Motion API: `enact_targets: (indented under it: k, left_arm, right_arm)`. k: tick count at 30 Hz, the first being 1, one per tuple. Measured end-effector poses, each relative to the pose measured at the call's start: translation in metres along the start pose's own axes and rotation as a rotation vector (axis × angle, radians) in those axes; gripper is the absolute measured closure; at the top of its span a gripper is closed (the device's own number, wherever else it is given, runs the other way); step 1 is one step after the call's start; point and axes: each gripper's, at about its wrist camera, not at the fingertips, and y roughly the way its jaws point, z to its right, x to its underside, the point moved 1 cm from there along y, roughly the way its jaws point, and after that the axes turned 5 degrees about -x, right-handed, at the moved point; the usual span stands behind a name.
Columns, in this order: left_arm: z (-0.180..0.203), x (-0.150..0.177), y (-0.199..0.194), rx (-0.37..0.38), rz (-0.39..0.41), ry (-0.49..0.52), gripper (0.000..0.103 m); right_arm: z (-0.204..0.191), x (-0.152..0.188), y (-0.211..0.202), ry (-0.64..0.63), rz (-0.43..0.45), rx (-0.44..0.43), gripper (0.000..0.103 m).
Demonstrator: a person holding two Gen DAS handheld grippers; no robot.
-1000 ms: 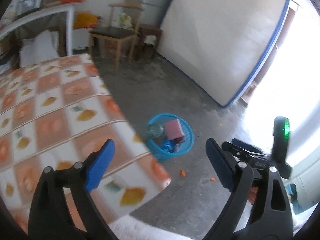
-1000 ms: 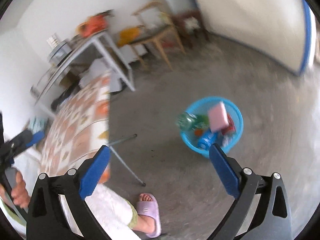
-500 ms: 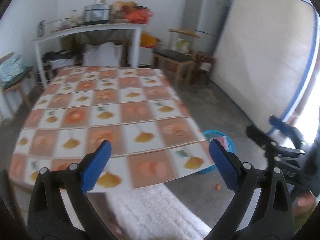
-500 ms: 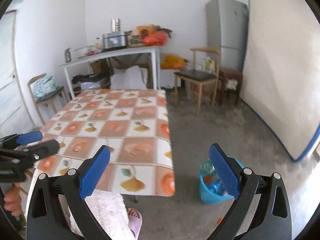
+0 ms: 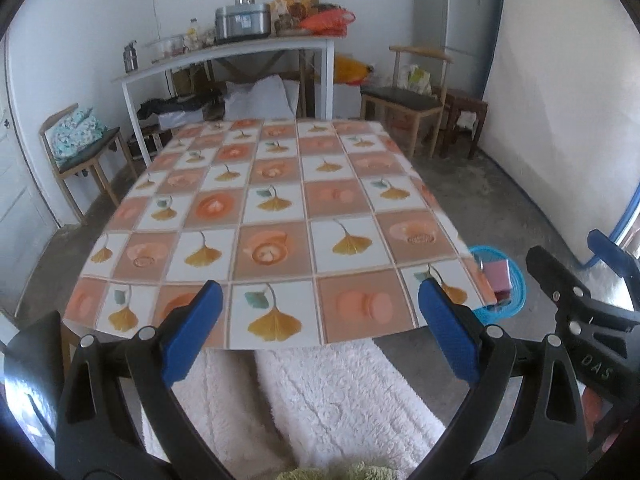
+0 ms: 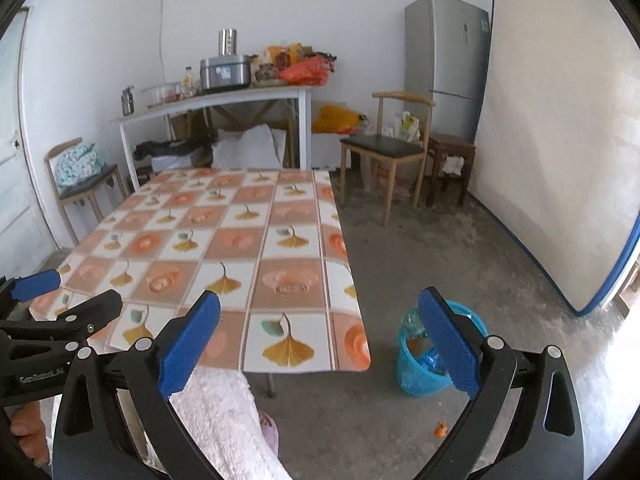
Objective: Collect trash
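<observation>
Checking the checkered orange-and-white worktop (image 6: 224, 248) for leftover trash.
Both the left gripper (image 5: 320, 332) and right gripper (image 6: 320, 336) are wide, holding nothing; scan the floor beside the blue plastic basket (image 6: 416, 376) too.

Daylight, bright, even, entering from right side. Overexposed glare at right edge beside mattress (image 5: 560, 100) and on floor (image 6: 520, 280). Shadows soft, faint. Both views sharp, no motion blur. Strong fisheye bending at edges; black vignette in corners.
</observation>
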Motion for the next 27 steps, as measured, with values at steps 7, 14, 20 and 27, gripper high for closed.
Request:
enact_targets:
  k: [7,14,20,27]
  left_arm:
    - [0.001,0.007,0.014,0.014,-0.042,-0.047,0.009]
    - [0.004,0.010,0.025,0.010,-0.074,-0.038,0.009]
    - [0.003,0.009,0.031,0.007,-0.094,-0.049,0.009]
    - [0.002,0.010,0.033,0.008,-0.100,-0.054,0.009]
  right_arm:
    - [0.002,0.009,0.011,-0.020,-0.031,0.034,0.007]
    - [0.011,0.012,0.021,0.016,-0.080,0.010,0.007]
    - [0.011,0.014,0.027,0.017,-0.096,0.012,0.007]
    - [0.012,0.015,0.029,0.022,-0.102,0.015,0.007]
